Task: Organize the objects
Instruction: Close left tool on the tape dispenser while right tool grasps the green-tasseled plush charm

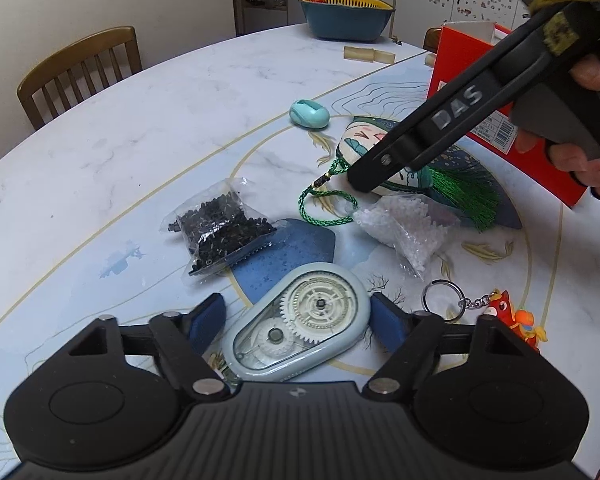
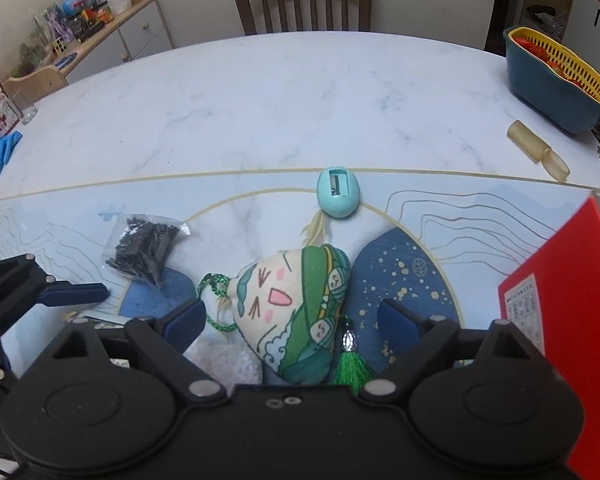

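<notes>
A pale blue correction tape dispenser [image 1: 300,320] with white gears lies flat on the table, between the fingers of my left gripper [image 1: 298,316]. The right pad is at its edge and a gap shows at the left pad, so the gripper is open. My right gripper [image 2: 294,322] stands open astride a plush sachet [image 2: 292,304] with a cartoon face, a green cord and a green tassel [image 2: 350,368]. In the left wrist view one of its fingers [image 1: 380,164] hangs over the sachet [image 1: 350,144], held by a person's hand.
Around them lie a bag of black beads [image 1: 216,228], a bag of white beads [image 1: 400,228], a teal egg-shaped sharpener [image 2: 337,194] and a red horse keychain [image 1: 504,308]. A red box [image 2: 572,320] stands at the right. A blue basin [image 2: 556,80] sits at the far edge.
</notes>
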Demonstrator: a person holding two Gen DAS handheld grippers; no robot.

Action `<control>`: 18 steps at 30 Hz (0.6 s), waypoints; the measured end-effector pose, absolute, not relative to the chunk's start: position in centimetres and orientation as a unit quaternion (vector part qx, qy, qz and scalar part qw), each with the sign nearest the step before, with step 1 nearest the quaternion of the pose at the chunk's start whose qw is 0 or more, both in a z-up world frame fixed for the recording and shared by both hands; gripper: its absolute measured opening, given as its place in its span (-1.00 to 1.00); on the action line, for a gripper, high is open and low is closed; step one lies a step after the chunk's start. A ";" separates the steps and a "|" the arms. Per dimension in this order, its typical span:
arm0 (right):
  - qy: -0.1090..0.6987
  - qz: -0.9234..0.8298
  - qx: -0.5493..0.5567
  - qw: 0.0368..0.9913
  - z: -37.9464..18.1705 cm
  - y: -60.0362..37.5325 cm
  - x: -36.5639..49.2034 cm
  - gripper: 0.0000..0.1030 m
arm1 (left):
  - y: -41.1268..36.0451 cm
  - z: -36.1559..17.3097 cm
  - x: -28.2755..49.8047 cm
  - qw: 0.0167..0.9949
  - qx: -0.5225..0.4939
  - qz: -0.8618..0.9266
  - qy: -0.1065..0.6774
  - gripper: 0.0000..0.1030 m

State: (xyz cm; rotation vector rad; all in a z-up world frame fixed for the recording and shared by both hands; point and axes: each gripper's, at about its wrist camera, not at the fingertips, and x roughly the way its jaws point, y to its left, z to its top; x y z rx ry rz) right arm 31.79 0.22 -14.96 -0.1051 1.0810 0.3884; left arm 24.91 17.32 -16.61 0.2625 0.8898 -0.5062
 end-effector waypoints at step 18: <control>0.504 0.172 -0.046 0.845 -14.4 -0.3 31.4 0.03 | 16.4 -16.1 24.9 0.872 0.114 -0.203 0.430 0.08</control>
